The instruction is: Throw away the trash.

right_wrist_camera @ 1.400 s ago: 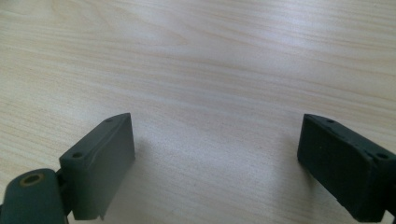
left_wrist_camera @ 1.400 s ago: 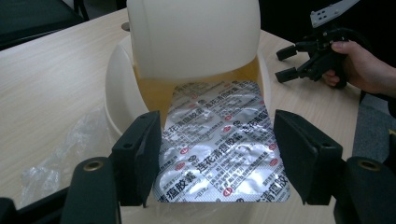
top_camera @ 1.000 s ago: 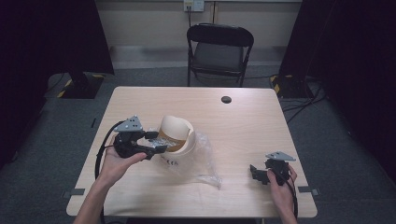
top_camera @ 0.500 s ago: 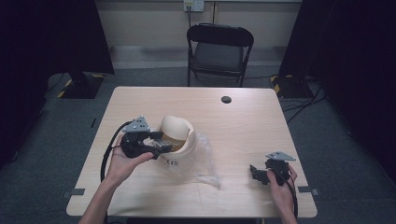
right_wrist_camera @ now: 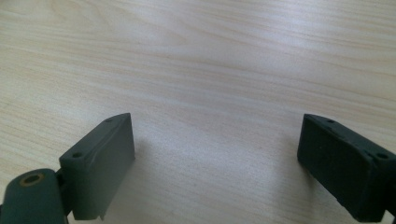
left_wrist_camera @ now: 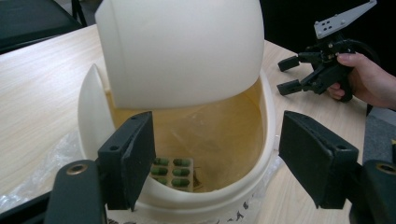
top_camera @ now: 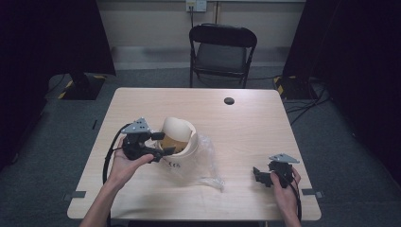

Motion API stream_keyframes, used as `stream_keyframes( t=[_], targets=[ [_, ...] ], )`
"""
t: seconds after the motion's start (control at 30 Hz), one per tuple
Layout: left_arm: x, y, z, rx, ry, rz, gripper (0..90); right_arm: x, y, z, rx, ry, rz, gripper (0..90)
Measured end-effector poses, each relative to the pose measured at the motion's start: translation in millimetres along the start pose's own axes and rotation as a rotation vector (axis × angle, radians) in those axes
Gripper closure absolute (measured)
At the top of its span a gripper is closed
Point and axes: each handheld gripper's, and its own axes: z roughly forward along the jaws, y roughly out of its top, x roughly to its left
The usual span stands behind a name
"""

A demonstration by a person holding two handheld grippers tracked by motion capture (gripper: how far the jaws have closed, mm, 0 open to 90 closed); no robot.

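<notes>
A cream bin (top_camera: 182, 142) with a swing lid (left_wrist_camera: 187, 56) stands left of the table's middle. The lid is tipped inward. On the bin's floor lies a blister pack of green capsules (left_wrist_camera: 173, 171), partly behind one jaw. My left gripper (top_camera: 163, 144) is at the bin's mouth, and its jaws have just been opening. They stand apart on either side of the rim, and the left gripper (left_wrist_camera: 215, 140) holds nothing. My right gripper (top_camera: 259, 176) rests near the table's front right edge. The right gripper (right_wrist_camera: 215, 140) is open over bare wood.
A crumpled clear plastic bag (top_camera: 208, 163) lies under and to the right of the bin. A small black round thing (top_camera: 229, 100) sits near the far edge. A black folding chair (top_camera: 222, 47) stands behind the table. The left gripper's cable (top_camera: 109, 158) loops by the left wrist.
The left gripper's jaws stand wider apart at the bin's mouth than before. The left hand has barely shifted, and the right hand and gripper have not moved.
</notes>
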Motion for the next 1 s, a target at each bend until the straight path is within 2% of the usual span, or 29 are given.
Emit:
stream_keyframes(
  t=[0.1, 0.17, 0.27, 0.33, 0.4, 0.57, 1.0],
  targets=[
    [0.8, -0.8, -7.1, -0.032, 0.033, -0.02, 23.6, -0.1, 0.0, 0.0, 0.0, 0.0, -0.001, 10.4],
    [3.6, -1.9, -13.0, -0.071, 0.005, -0.063, 23.6, -0.1, 0.0, 0.0, 0.0, 0.0, -0.001, 10.3],
    [8.2, -3.8, -20.6, -0.069, 0.053, -0.055, 22.0, -0.1, 0.0, 0.0, 0.0, 0.0, 0.0, 10.3],
    [12.1, -6.6, -23.9, -0.072, 0.049, -0.072, 21.8, -0.1, 0.0, -0.1, 0.001, 0.001, 0.0, 10.4],
    [15.9, -9.5, -27.3, -0.062, 0.067, -0.07, 21.1, 0.0, 0.0, 0.0, 0.0, 0.0, 0.0, 10.4],
    [23.8, -17.0, -34.9, -0.056, 0.084, -0.094, 20.4, -0.1, 0.0, 0.0, 0.001, 0.001, -0.001, 10.3],
    [35.0, -36.7, -52.0, -0.03, 0.144, -0.129, 18.5, -0.1, 0.0, 0.0, 0.0, 0.0, -0.001, 10.4]
  ],
)
